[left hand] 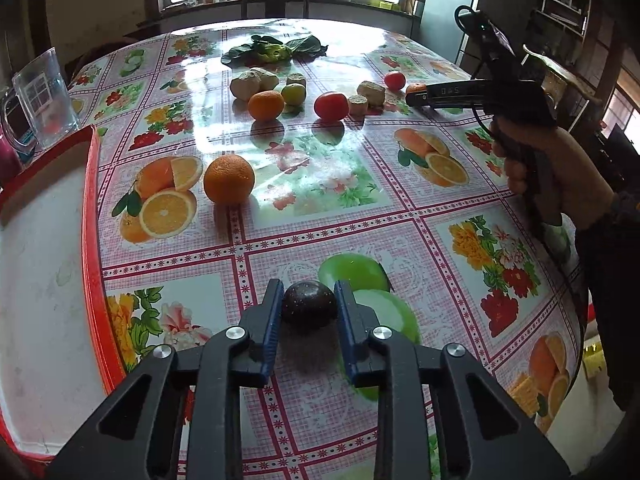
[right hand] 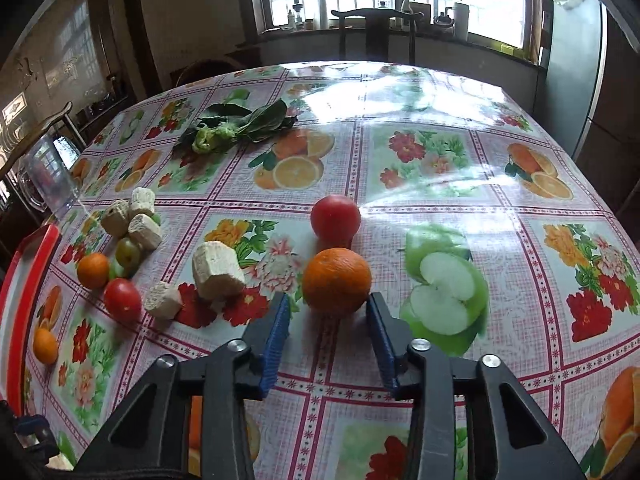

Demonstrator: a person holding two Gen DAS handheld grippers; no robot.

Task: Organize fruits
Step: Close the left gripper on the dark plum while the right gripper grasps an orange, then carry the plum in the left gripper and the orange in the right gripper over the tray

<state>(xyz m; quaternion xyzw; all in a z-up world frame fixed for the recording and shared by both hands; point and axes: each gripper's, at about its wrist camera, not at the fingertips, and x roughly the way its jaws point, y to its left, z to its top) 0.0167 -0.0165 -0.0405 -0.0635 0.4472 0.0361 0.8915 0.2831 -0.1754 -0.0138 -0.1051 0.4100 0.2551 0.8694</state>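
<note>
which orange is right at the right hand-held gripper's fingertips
The big orange in front of the red tomato, just ahead of the right hand-held gripper. The two smaller oranges lie far left, near the red tray.

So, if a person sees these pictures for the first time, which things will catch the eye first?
First, the left gripper, near the table's front edge, closed on a dark round fruit, and the right gripper with an orange at its blue fingertips. Then the loud fruit-and-flower tablecloth under scattered oranges, tomatoes and pale chunks, and the red-rimmed tray at the left.
</note>
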